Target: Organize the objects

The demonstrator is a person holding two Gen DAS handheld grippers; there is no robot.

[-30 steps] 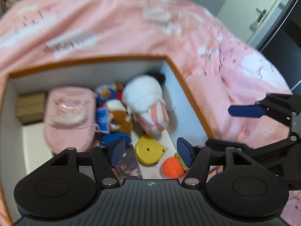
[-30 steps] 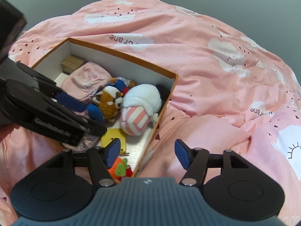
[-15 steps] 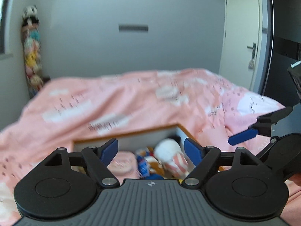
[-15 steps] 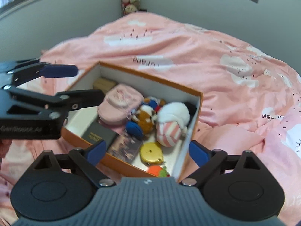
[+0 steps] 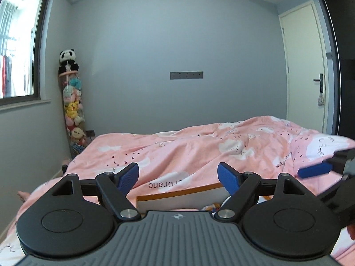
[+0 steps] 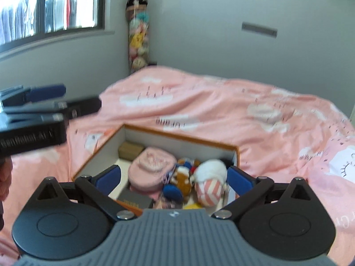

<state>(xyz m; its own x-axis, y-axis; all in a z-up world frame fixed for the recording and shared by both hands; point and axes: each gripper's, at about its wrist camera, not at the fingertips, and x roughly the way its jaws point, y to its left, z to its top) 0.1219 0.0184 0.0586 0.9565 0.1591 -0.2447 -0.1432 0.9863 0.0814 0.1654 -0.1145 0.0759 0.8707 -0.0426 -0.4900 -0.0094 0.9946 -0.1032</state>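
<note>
Sitting on the pink cloud-print duvet (image 6: pixel 221 102), the orange-rimmed white cardboard box (image 6: pixel 177 136) is below and ahead of both tools. Right gripper (image 6: pixel 174 177) jaws spread wide, nothing between the pads; left gripper (image 5: pixel 178 176) same, empty. Right view shows box contents: round pink pouch (image 6: pixel 152 169), striped plush (image 6: pixel 209 182), brown-and-white plush (image 6: pixel 183 178), small tan carton (image 6: pixel 131 152), black case (image 6: pixel 135 200). Left view catches only the box's far rim.
</note>
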